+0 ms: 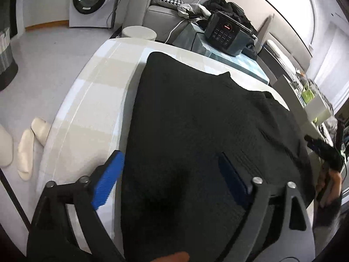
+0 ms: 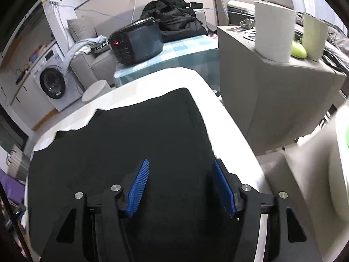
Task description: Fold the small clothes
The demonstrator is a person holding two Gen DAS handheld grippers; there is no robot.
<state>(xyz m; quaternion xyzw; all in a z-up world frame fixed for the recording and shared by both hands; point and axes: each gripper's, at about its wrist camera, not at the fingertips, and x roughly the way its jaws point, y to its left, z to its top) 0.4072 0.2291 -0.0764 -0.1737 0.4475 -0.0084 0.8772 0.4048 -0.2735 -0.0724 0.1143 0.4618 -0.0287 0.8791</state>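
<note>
A black knit garment lies spread flat on the white table. My left gripper is open above the garment's near left edge, its left blue pad over the table and its right pad over the cloth. In the right wrist view the same garment covers the table. My right gripper is open and empty just above the garment's near right part. The right gripper also shows at the far right of the left wrist view.
A black cooker sits on a blue checked cloth beyond the table. A grey cabinet with a white roll stands at the right. A washing machine, a sofa with clothes and slippers are on the left.
</note>
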